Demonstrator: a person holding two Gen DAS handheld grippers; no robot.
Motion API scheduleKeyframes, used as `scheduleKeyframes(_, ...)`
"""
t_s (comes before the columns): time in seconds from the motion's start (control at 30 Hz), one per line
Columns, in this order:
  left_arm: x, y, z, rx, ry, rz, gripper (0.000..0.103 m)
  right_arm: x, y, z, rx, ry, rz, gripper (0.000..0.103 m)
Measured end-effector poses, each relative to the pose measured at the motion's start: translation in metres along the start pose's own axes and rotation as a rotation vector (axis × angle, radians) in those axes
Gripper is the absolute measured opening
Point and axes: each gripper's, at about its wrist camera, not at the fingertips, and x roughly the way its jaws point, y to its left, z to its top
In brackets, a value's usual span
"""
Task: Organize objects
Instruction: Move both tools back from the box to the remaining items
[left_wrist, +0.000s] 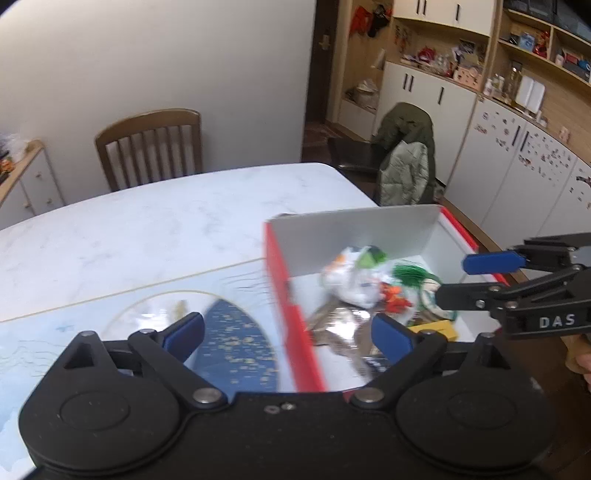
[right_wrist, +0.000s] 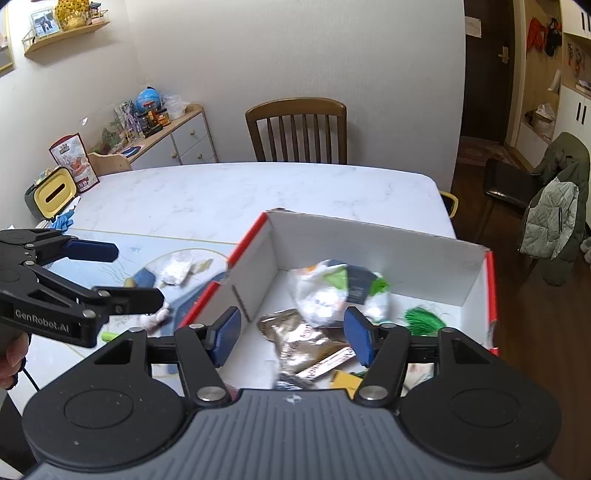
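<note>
The red-and-white box (right_wrist: 369, 240) sits on the marble counter (right_wrist: 258, 192), toward its 3 o'clock edge. Inside it lies a loose heap: a white crinkled plastic bag (right_wrist: 325, 295) with green print at the centre, silvery-brown foil packets (right_wrist: 303, 343) at 6 o'clock of it, a green tassel (right_wrist: 421, 319) at 3 o'clock, and a yellow flat piece (right_wrist: 345, 380) near the front wall.

Both tongs are released and carry nothing. The right tongs (right_wrist: 291, 338) hang spread over the box, straddling the foil packets. The left tongs (left_wrist: 288, 339) are spread across the box's red left wall (left_wrist: 291, 325), 1 finger outside above the blue printed mat (left_wrist: 236, 339), the other over the contents.

Still outside the box, on the mat at 9 o'clock of it, lie a small white packet (right_wrist: 177, 269) and some blurred oddments I cannot identify.

The bag and packets look light, soft and slick; I judge a pinch on a crimped edge or gathered fold would hold better than squeezing the puffed middle. The tassel is limp; take it at its bound head. The box is stiff card, probably light enough to slide if bumped.
</note>
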Motion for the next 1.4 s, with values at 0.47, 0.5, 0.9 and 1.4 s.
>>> scheduleKeyframes(0.47, -0.016, 0.098, -0.013, 0.002, -0.027, 0.036, 0.102, 0.027, 0.098, 0.01, -0.031, -0.02, 0.02, 0.082)
scheduleKeyframes(0.5, -0.015, 0.105, -0.015, -0.002, -0.026, 0.03, 0.103, 0.03, 0.104, 0.011, -0.028, -0.021, 0.016, 0.082)
scheduleKeyframes(0.9, 0.006, 0.168, -0.054, -0.023, 0.019, -0.001, 0.103, 0.087, 0.153, 0.03, 0.025, 0.028, -0.045, 0.083)
scheduleKeyframes(1.4, 0.045, 0.207, -0.095, -0.058, 0.089, -0.042, 0.103, 0.159, 0.185, 0.012, -0.002, 0.177, -0.059, 0.083)
